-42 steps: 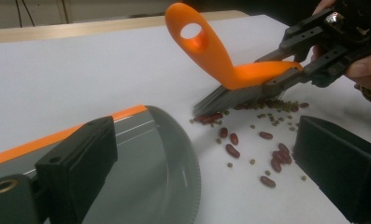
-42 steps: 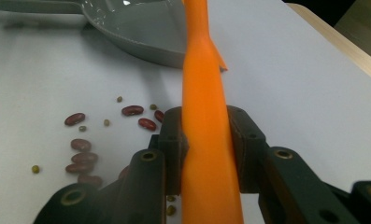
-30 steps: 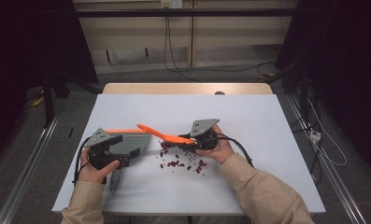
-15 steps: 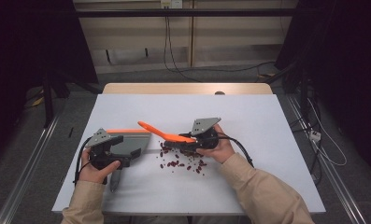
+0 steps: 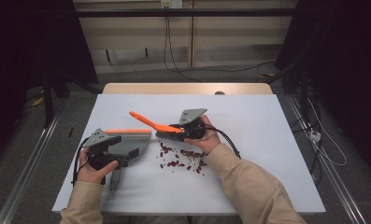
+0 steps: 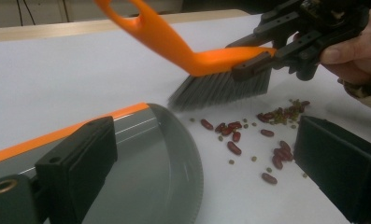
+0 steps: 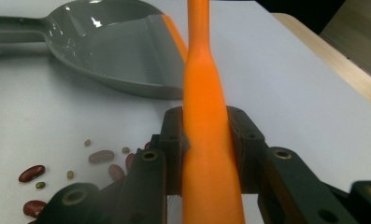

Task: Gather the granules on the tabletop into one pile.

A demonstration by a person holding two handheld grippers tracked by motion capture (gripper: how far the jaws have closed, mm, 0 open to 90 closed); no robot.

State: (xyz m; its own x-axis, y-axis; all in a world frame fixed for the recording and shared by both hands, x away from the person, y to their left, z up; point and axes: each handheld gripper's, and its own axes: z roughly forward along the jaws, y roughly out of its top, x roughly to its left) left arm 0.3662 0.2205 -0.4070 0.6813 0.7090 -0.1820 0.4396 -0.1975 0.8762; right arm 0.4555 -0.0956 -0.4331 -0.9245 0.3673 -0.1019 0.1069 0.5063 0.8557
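An orange brush (image 5: pixel 151 124) with grey bristles (image 6: pixel 220 88) hangs just above the white table (image 5: pixel 267 140), beyond a scatter of red beans (image 5: pixel 183 158) and small green ones. My right gripper (image 5: pixel 181 130) is shut on the brush's orange handle (image 7: pixel 206 93); both jaws press its sides. A grey dustpan (image 5: pixel 135 141) with an orange edge lies flat left of the beans, its mouth toward them and its handle toward the front edge. My left gripper (image 5: pixel 124 145) hovers over the pan with its jaws wide apart (image 6: pixel 211 158), one jaw above the dustpan (image 6: pixel 150 177), the other above the beans (image 6: pixel 234 140).
A bare wooden strip (image 5: pixel 188 88) runs along the table's far edge. Cables trail on the floor beyond it and to the right. The table's right half is free white surface.
My right gripper has carried the brush a little toward the far left. The left gripper and the dustpan have stayed put.
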